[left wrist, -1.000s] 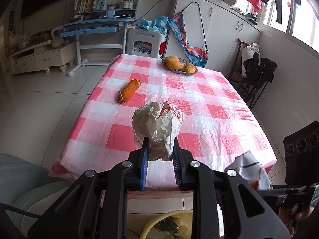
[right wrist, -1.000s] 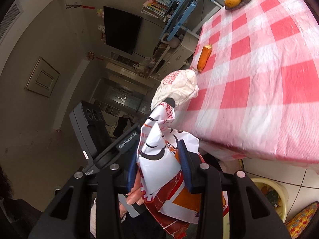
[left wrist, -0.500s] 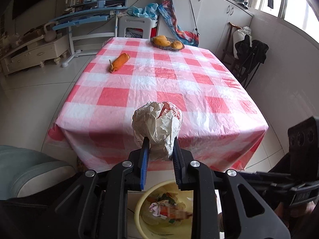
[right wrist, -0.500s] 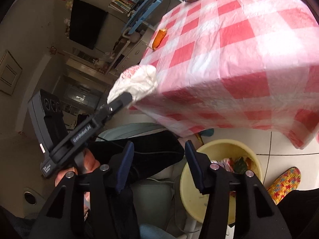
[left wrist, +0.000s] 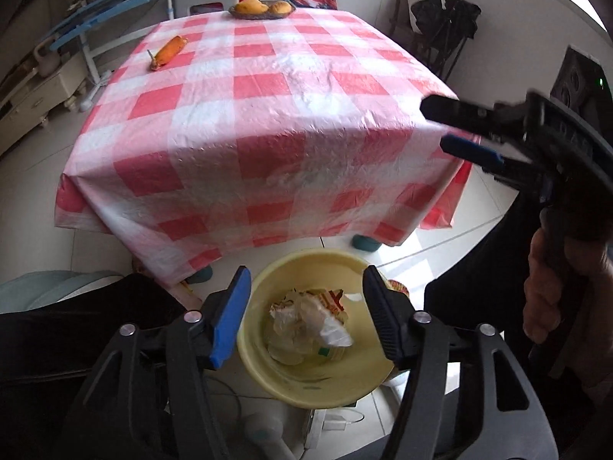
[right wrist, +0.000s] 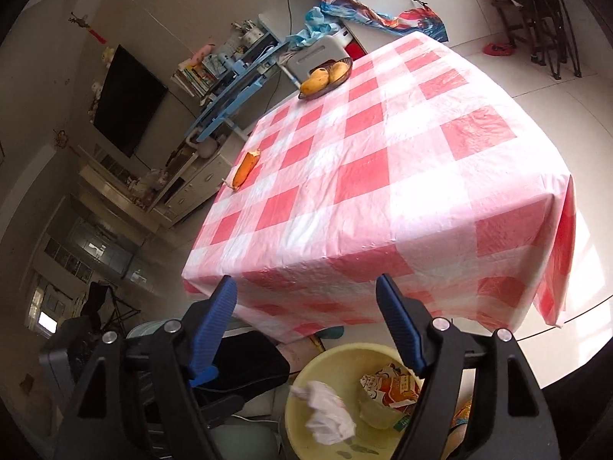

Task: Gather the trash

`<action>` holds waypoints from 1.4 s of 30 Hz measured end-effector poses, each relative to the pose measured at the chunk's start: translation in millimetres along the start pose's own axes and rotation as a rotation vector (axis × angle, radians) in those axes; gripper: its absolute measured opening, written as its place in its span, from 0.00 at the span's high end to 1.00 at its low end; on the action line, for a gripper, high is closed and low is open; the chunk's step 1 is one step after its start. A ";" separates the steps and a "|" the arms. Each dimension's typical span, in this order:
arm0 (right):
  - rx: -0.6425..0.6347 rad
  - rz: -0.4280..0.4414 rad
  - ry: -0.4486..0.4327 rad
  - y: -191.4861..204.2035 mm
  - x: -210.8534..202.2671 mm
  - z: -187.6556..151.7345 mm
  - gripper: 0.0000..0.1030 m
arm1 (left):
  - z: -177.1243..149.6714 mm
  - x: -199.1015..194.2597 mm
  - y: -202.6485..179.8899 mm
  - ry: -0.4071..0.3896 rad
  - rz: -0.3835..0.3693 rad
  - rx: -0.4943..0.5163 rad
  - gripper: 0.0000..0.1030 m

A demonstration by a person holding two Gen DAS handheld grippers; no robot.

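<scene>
A yellow bin (left wrist: 268,377) stands on the floor in front of the table. A crumpled white paper ball (left wrist: 302,324) and an orange-and-white snack wrapper (left wrist: 333,301) lie inside it. My left gripper (left wrist: 306,306) hangs right above the bin, its jaws opening, with nothing between them. In the right wrist view the paper ball (right wrist: 325,410) shows blurred at the bin (right wrist: 345,350) beside the wrapper (right wrist: 394,387). My right gripper (right wrist: 306,306) is over the bin's near side, its jaws opening and empty. It also reaches in from the right (left wrist: 452,130).
The table (left wrist: 268,122) has a red-and-white checked cloth that hangs over its near edge. An orange carrot-like thing (left wrist: 168,51) lies at its far left and a bowl of mangoes (left wrist: 262,9) at the back. A person's dark-clad legs (left wrist: 76,329) flank the bin.
The right gripper let go of the snack wrapper, then the left let go of the paper ball; both are now in the bin. Both grippers opened and the left tilted down over the bin.
</scene>
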State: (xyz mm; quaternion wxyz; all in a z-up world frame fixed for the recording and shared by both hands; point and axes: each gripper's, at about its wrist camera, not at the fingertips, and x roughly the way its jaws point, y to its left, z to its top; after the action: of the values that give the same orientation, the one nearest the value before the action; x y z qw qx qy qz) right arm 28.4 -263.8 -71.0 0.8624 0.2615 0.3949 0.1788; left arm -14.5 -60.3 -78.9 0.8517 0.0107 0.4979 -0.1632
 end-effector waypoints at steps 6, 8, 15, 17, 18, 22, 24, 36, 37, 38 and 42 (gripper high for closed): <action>-0.061 -0.060 0.045 4.1 16.9 -4.7 0.30 | 25.0 -40.0 32.2 -0.212 0.067 -0.144 0.30; -0.080 -0.081 0.067 5.4 24.9 -9.2 0.30 | 33.9 -55.7 38.8 -0.295 0.105 -0.174 0.21; -0.177 -0.141 0.099 20.2 39.8 -17.8 0.27 | 35.2 -44.4 64.7 -0.308 0.130 -0.283 0.17; -0.199 -0.153 0.107 22.6 42.1 -20.3 0.26 | 34.7 -40.0 73.9 -0.295 0.093 -0.339 0.17; -0.210 -0.159 0.111 23.5 42.8 -21.4 0.26 | 32.7 -39.9 75.3 -0.296 0.094 -0.349 0.17; -0.240 -0.176 0.125 25.7 45.6 -25.8 0.26 | 31.0 -35.8 74.9 -0.288 0.102 -0.357 0.16; -0.245 -0.181 0.132 25.5 46.7 -27.1 0.26 | 30.4 -33.1 73.6 -0.278 0.108 -0.354 0.16; -0.248 -0.177 0.169 25.2 52.3 -31.3 0.23 | 28.7 -26.7 72.1 -0.252 0.107 -0.357 0.14; -0.248 -0.177 0.171 25.3 52.5 -31.3 0.23 | 28.6 -26.7 72.1 -0.252 0.107 -0.357 0.14; -0.248 -0.177 0.172 25.4 52.8 -31.4 0.23 | 28.6 -26.7 72.2 -0.253 0.107 -0.357 0.14; -0.252 -0.178 0.180 26.5 54.3 -32.3 0.23 | 28.7 -25.9 72.0 -0.250 0.105 -0.358 0.14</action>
State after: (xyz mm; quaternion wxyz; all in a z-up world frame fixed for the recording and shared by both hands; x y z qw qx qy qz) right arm 34.5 -204.6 -105.0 0.8620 0.0981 0.4664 0.1726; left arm 18.9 9.6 -52.8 0.9023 -0.1350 0.4084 -0.0277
